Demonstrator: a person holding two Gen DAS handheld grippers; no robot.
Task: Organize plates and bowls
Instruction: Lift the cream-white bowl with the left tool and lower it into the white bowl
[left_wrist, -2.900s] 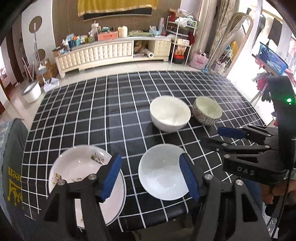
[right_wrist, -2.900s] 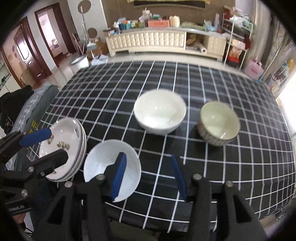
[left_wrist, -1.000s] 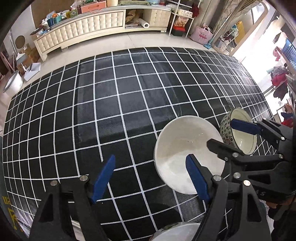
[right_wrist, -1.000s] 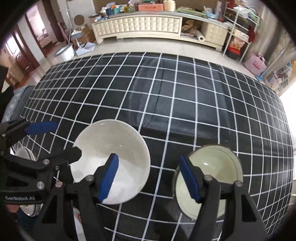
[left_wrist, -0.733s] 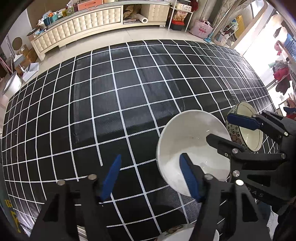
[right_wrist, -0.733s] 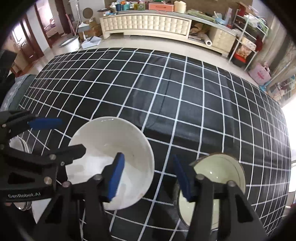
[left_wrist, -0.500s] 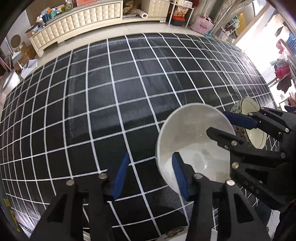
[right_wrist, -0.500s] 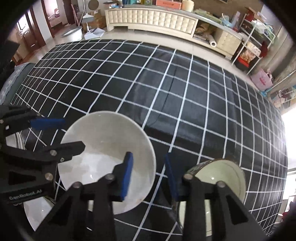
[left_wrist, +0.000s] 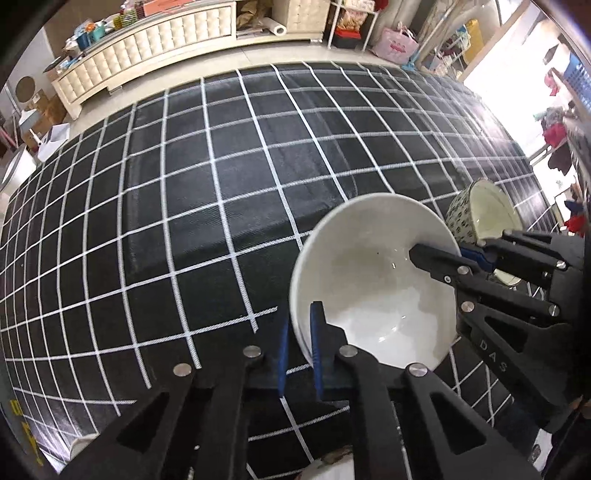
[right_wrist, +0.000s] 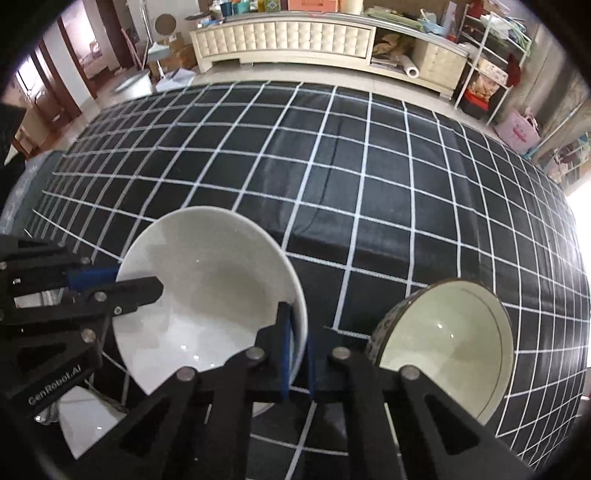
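Bowl grasping is the step in hand: both grippers are pinching opposite sides of the rim of the white bowl (left_wrist: 373, 280), which is sitting on the checked tablecloth (left_wrist: 184, 206). The left gripper (left_wrist: 299, 343) is closing its blue pads on the rim at the bowl's left edge, one pad inside and one outside, and the right gripper (right_wrist: 295, 350) is doing the same on the right edge; both have just been closing, with the rim between the jaws. The next move, I think, is calling for an even lift with both hands, so that the bowl is not tilting or slipping out. Just to the right of the right gripper the patterned bowl (right_wrist: 443, 343) is standing very near, so the lift must go straight up first. Below and left of the right gripper a part of another white dish (right_wrist: 88, 421) is showing, likely the place for stacking.
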